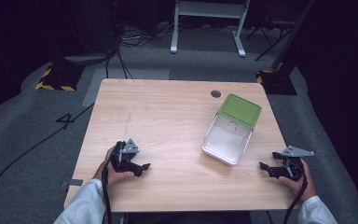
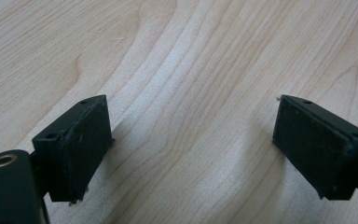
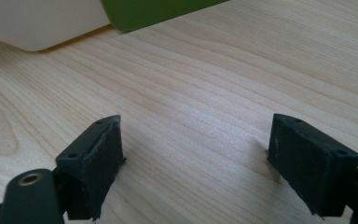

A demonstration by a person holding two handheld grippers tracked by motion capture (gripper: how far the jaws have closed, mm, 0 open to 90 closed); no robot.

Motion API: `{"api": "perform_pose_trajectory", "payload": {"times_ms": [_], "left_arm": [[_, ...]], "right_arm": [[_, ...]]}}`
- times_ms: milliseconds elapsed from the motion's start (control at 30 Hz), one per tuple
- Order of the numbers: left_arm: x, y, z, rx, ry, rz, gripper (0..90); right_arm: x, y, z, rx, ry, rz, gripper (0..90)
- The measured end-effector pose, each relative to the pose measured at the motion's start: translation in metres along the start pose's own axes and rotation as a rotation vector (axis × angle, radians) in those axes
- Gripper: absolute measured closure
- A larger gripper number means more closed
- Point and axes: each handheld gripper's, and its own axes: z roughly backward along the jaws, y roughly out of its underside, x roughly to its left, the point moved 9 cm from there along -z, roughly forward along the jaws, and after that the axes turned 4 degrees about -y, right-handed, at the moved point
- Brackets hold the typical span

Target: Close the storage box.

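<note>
At the near edge of the tabletop (image 1: 168, 107), two white sleeves come in, each hand holding a pair of black tongs. The left gripper (image 1: 140, 169) rests low over the wood close to the near left corner, its tips pointing toward the middle of the tabletop. From the left gripper view, the left gripper (image 2: 193, 144) has its jaws spread wide apart with bare wood grain between the pads and nothing held. The right gripper (image 1: 264, 167) sits near the near right corner, close to the right edge, its tips pointing left toward the middle. From the right gripper view, the right gripper (image 3: 196, 161) also stands wide open, with bare wood between the two pads and nothing gripped.

Farther in, on the right half of the tabletop, lies a clear plastic box (image 1: 227, 140), set at a slant to the edges, well apart from the left gripper and near the right one but not touched by it. Its green lid (image 1: 240, 110) sits at the far end of the box, toward the far right corner. In the right gripper view the pale box (image 3: 37, 23) and the green lid (image 3: 154, 11) show just beyond the jaws, resting on the wood.

Beyond the lid, near the far edge, is a small dark round hole (image 1: 216, 94) in the tabletop
</note>
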Motion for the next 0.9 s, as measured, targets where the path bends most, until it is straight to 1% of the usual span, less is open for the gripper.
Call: {"api": "perform_pose_trajectory", "payload": {"times_ms": [67,100,133,167,200,233,267,300,433,467,500,600,633,667,700,733,833,867,900], "left_arm": [[0.000,0.000,0.000,0.000,0.002,0.000,11.2],[0.000,0.000,-0.001,-0.001,0.003,-0.001,11.0],[0.000,-0.001,-0.001,-0.003,0.004,-0.002,10.9],[0.000,-0.001,-0.001,-0.003,0.004,-0.002,10.8],[0.000,-0.001,-0.002,-0.002,0.004,-0.001,10.7],[0.000,-0.001,-0.002,-0.002,0.004,-0.001,10.7],[0.000,-0.002,-0.002,-0.001,0.003,0.000,10.7],[0.000,-0.002,-0.002,0.001,0.004,-0.001,10.7],[0.000,-0.003,-0.003,0.000,0.003,0.001,10.7],[0.000,-0.003,-0.003,0.000,0.003,0.001,10.7],[0.000,-0.003,-0.003,0.000,0.001,0.000,10.7],[0.000,-0.003,-0.003,0.000,0.002,0.000,10.7],[-0.001,-0.003,-0.003,0.000,0.004,0.005,10.7],[-0.001,-0.003,-0.003,0.000,0.004,0.005,10.7],[-0.001,-0.003,-0.003,0.001,0.004,0.005,10.7],[0.000,-0.003,-0.003,0.000,0.002,0.001,10.7],[0.000,-0.004,-0.004,0.000,0.001,-0.004,10.7],[0.000,-0.004,-0.004,0.000,0.000,-0.006,10.7],[0.000,-0.004,-0.004,0.002,0.003,-0.002,10.7]], "right_arm": [[0.000,0.000,0.001,-0.001,0.000,0.002,17.5],[0.000,0.001,0.002,-0.004,-0.007,0.006,21.2],[0.001,0.001,0.003,-0.008,-0.016,-0.004,23.2],[0.001,0.001,0.003,-0.008,-0.016,-0.004,23.2],[0.002,-0.003,0.007,-0.026,-0.028,-0.003,23.2],[0.002,-0.003,0.007,-0.026,-0.028,-0.003,23.2],[0.005,-0.009,0.011,-0.049,-0.038,0.000,24.0],[0.007,-0.012,0.013,-0.054,-0.039,0.005,24.0],[0.021,-0.030,0.024,-0.087,-0.051,0.062,23.9],[0.021,-0.030,0.024,-0.087,-0.051,0.062,23.9],[0.029,-0.042,0.030,-0.102,-0.053,0.094,23.4],[0.040,-0.058,0.037,-0.124,-0.062,0.135,23.2],[0.045,-0.065,0.040,-0.135,-0.072,0.148,23.2],[0.045,-0.065,0.040,-0.135,-0.072,0.148,23.2],[0.049,-0.071,0.042,-0.143,-0.082,0.160,23.2],[0.058,-0.081,0.044,-0.153,-0.094,0.181,23.2],[0.071,-0.095,0.047,-0.164,-0.111,0.218,23.2],[0.071,-0.095,0.047,-0.164,-0.111,0.218,23.2],[0.075,-0.100,0.047,-0.166,-0.109,0.230,23.3]]}}
